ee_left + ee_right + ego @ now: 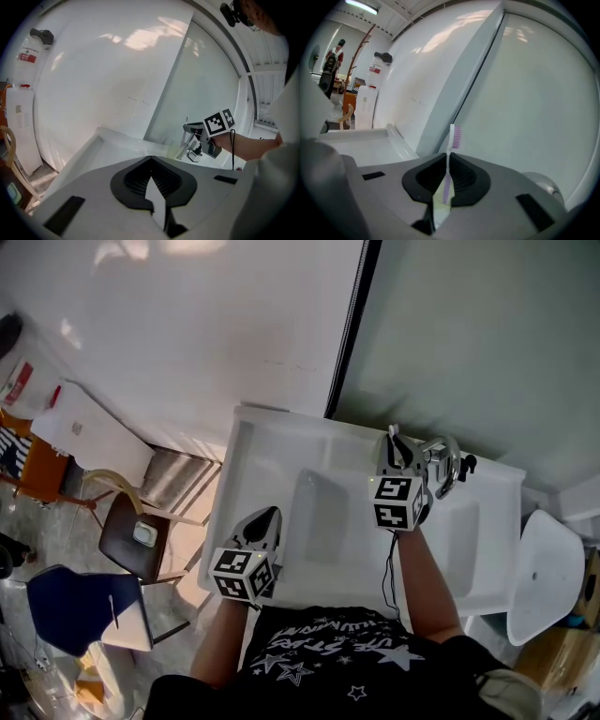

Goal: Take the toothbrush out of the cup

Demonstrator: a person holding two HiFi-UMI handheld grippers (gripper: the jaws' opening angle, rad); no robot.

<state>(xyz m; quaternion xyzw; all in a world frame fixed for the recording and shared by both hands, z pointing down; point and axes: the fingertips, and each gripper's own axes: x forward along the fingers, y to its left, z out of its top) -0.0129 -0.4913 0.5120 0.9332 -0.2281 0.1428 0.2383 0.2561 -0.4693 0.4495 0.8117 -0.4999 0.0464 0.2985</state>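
My right gripper (449, 157) is shut on a white toothbrush (450, 140) with pink bristles. The brush stands upright between the pads, its head above the jaw tips. Beneath the jaws shows part of a pale yellow-green cup (439, 199), the brush's lower end hanging over it. In the head view my right gripper (394, 444) hovers at the back of the white sink (272, 432), just left of the chrome faucet (442, 465). My left gripper (266, 519) hangs over the sink's front left, jaws together and holding nothing. The left gripper view also shows the right gripper (193, 127).
A grey-green panel and a white wall rise behind the sink. A dark chair (131, 535) and a blue seat (70, 610) stand on the floor to the left. A white rounded object (548, 568) sits to the sink's right. A person (335, 51) stands far off.
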